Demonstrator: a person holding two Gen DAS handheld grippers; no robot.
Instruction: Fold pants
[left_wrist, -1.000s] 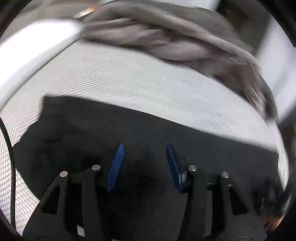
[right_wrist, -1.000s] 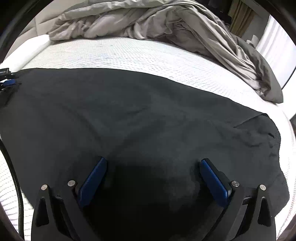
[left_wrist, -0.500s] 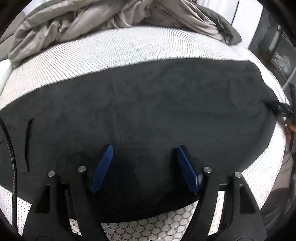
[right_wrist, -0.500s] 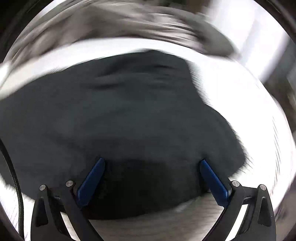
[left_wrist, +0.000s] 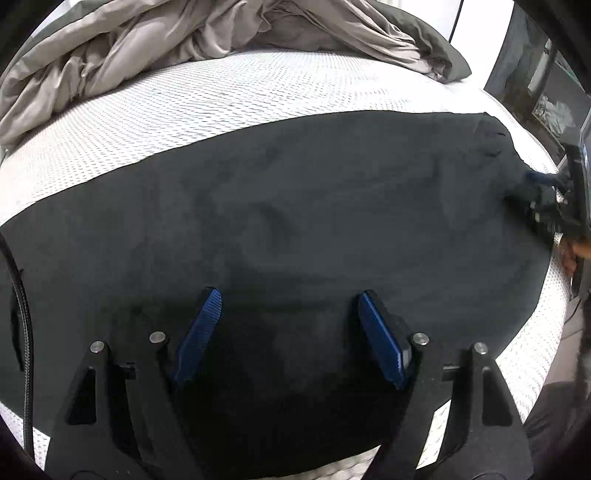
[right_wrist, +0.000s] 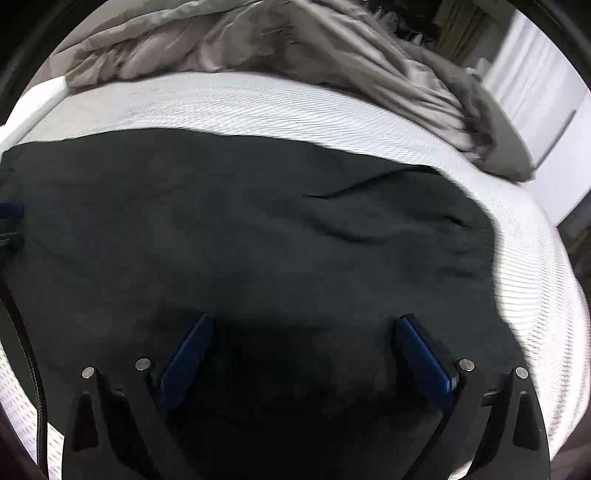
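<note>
The black pants (left_wrist: 332, 206) lie spread flat across the white mattress (left_wrist: 221, 107); they also fill the right wrist view (right_wrist: 240, 236). My left gripper (left_wrist: 286, 299) hovers open and empty over the near edge of the pants. My right gripper (right_wrist: 303, 325) is wide open and empty over the pants near their right end. The right gripper also shows at the far right of the left wrist view (left_wrist: 546, 192), at the edge of the pants. A blue tip of the left gripper (right_wrist: 9, 212) shows at the left edge of the right wrist view.
A crumpled grey duvet (left_wrist: 147, 48) is heaped along the far side of the bed, also seen in the right wrist view (right_wrist: 295, 48). The mattress edge (left_wrist: 532, 354) drops off at right. White curtains (right_wrist: 532, 74) stand far right.
Both grippers swung over the pants and steadied. The left view turned right along the pants and its jaws opened wider. The right gripper stayed wide open.
</note>
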